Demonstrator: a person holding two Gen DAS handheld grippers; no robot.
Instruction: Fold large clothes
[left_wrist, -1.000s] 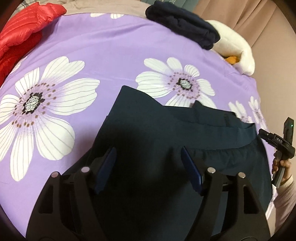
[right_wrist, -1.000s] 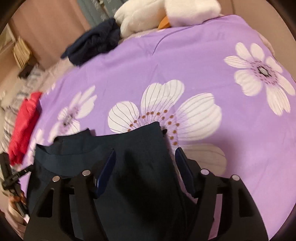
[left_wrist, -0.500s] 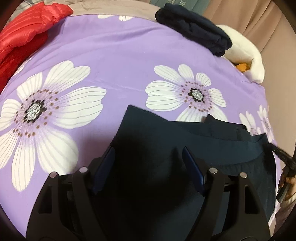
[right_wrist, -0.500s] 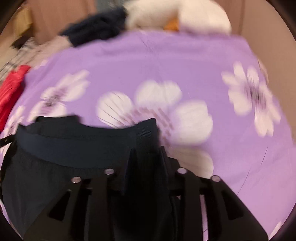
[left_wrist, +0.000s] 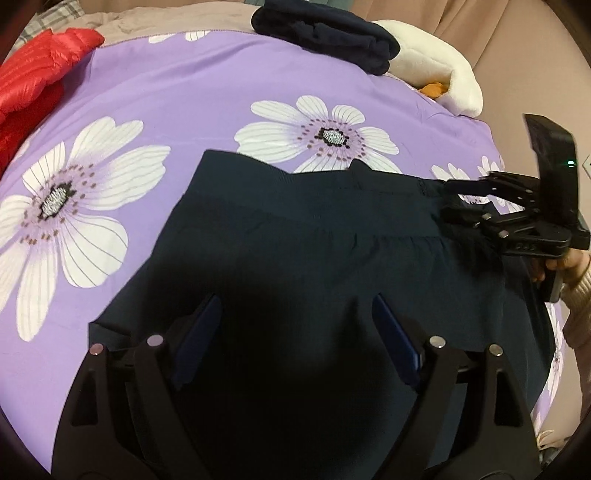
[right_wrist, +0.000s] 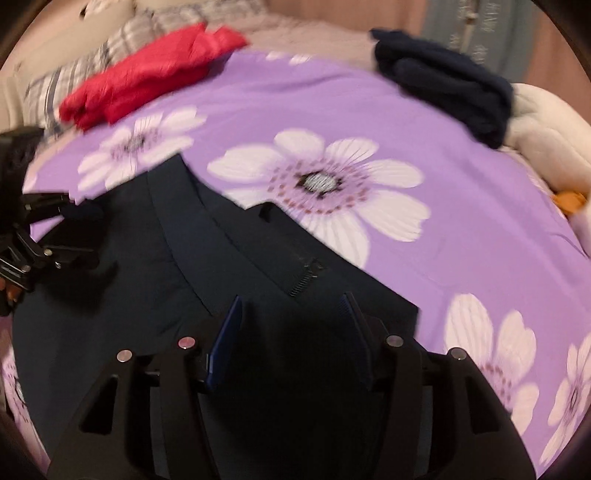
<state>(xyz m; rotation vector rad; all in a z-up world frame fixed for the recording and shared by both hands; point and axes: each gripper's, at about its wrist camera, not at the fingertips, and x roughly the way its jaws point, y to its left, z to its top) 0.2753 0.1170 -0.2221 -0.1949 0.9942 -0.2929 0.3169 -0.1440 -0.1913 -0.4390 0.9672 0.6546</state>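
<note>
A dark navy garment with a wide waistband (left_wrist: 317, 236) lies flat on the purple flowered bedsheet (left_wrist: 192, 85); it also shows in the right wrist view (right_wrist: 184, 258), where a zip sits on its near edge. My left gripper (left_wrist: 295, 328) is open, its blue-padded fingers spread just above the cloth. My right gripper (right_wrist: 291, 328) is open above the garment's right corner. In the left wrist view the right gripper (left_wrist: 476, 206) sits at the waistband's right end. In the right wrist view the left gripper (right_wrist: 70, 229) sits at the garment's left side.
A red puffer jacket (left_wrist: 33, 81) lies at the bed's far left. A folded dark navy garment (left_wrist: 325, 29) and a white plush toy (left_wrist: 439, 70) lie at the far edge. A checked pillow (right_wrist: 74, 74) lies behind the red jacket (right_wrist: 147, 70).
My right gripper shut over the garment's corner half a second ago and is open again now, swung to face left. The left gripper stayed open and shifted slightly.
</note>
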